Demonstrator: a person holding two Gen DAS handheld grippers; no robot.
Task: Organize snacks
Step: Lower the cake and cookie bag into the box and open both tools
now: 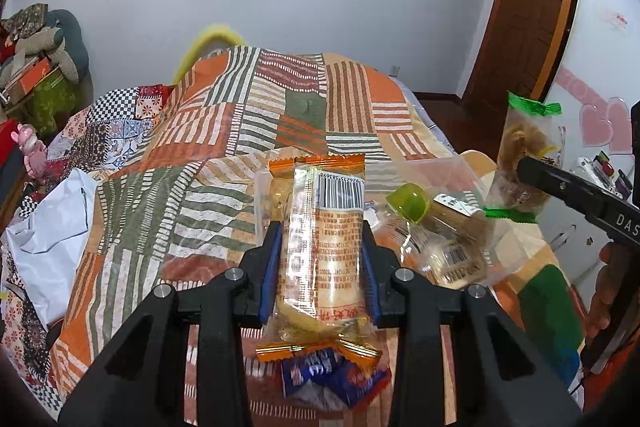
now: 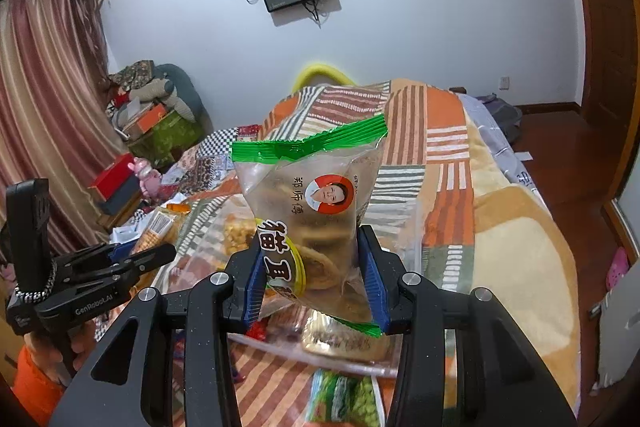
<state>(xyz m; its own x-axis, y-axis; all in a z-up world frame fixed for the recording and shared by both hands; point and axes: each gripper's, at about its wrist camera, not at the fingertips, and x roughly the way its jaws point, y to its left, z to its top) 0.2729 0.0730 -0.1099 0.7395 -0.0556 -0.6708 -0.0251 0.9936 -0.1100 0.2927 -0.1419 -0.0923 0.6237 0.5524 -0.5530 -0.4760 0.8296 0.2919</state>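
My left gripper point(image 1: 322, 251) is shut on an orange-edged clear snack pack point(image 1: 322, 227) with a barcode, held above the bed. My right gripper point(image 2: 312, 267) is shut on a green-edged clear bag of swirl cookies point(image 2: 312, 211), held upright in the air. That bag point(image 1: 524, 155) and the right gripper's finger point(image 1: 560, 183) show at the right of the left wrist view. The left gripper point(image 2: 132, 255) shows at the left of the right wrist view. A clear plastic bin point(image 1: 432, 167) with several snacks lies on the bed between them.
A blue and red snack pack point(image 1: 332, 377) lies below my left gripper. A green pea pack point(image 2: 344, 399) lies near the bin. The patchwork quilt point(image 1: 200, 147) covers the bed. A white bag point(image 1: 48, 227) lies at left. A wooden door point(image 1: 528, 7) stands at right.
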